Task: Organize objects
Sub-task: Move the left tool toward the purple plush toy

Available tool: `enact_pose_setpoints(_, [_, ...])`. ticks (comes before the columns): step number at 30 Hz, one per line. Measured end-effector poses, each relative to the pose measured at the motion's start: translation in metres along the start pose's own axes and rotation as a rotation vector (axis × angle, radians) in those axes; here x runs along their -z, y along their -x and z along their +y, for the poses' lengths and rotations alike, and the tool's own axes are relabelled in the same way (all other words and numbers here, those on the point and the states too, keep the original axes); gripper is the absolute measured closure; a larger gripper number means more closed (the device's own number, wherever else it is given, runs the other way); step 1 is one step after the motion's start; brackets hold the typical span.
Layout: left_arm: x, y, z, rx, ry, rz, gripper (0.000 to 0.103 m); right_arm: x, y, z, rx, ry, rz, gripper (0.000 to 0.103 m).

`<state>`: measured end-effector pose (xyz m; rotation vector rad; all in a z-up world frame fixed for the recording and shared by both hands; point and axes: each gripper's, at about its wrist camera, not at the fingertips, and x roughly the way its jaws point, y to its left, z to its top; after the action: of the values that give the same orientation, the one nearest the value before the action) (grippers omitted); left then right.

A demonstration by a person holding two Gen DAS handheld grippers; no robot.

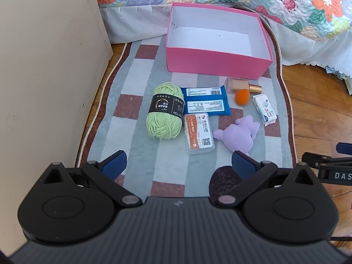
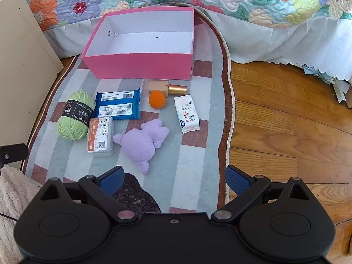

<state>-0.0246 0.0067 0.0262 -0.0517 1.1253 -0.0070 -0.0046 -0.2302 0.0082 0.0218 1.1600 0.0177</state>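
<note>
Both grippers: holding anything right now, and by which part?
Nothing is held. The left gripper and the right gripper both have their jaws spread with only the checked rug between them, short of the items.

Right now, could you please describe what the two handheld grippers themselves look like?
Both match: the left gripper and right gripper have matte black bodies with round housings, triangular cut-outs, silver pivot pins and blue textured fingers. The left body is ribbed; white letters "DAS" show on the right gripper's side in the left view.

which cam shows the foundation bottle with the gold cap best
Right wrist: the foundation bottle lies nearer centre, body and gold cap visible. Left wrist shows it smaller, partly behind the orange sponge.
</note>
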Motion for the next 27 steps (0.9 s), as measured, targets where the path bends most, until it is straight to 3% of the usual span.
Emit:
enact_pose_setpoints(21, [0.002, 0.000, 0.008, -0.044, -0.026, -0.064, 0.000, 0.001, -0.002, 0.002, -0.020, 0.004, -0.008, 0.003])
enact_pose_setpoints(27, [0.009, 0.006, 0.004, -0.064, -0.048, -0.124, 0.000, 0.001, 0.001, 0.004, -0.019, 0.012, -0.021, 0.003])
